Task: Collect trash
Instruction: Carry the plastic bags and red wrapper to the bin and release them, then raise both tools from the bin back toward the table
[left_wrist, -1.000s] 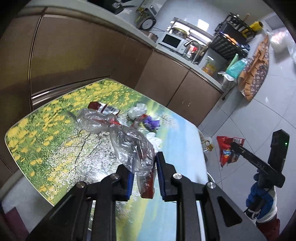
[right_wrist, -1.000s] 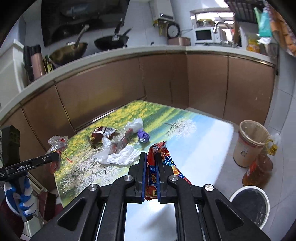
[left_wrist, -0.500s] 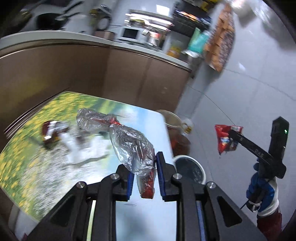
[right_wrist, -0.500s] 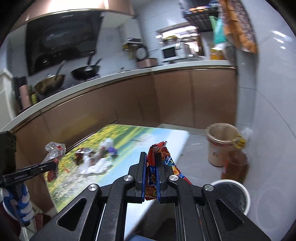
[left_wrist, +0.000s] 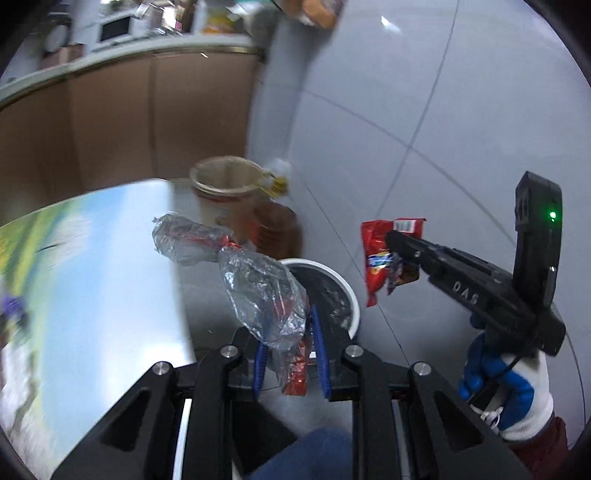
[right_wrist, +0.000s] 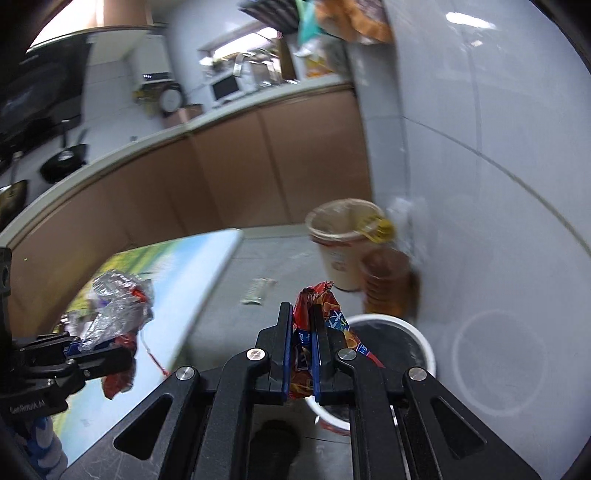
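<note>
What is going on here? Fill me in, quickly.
A person is clearing trash with a handheld gripper in each hand. The left gripper is shut on a crumpled clear plastic bag, and the right gripper is shut on a red snack wrapper. Both hang near the white-rimmed trash bin on the floor beside the table. Nothing is dropped in yet.

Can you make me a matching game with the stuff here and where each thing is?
Things:
1. clear plastic bag
2. red snack wrapper
3. white trash bin
4. beige bucket

Places:
A. on the floor near the table corner
B. in the right gripper
C. beside the brown oil bottle
D. in the left gripper

Pairs: 1-D, 2-B, 3-A, 4-C
</note>
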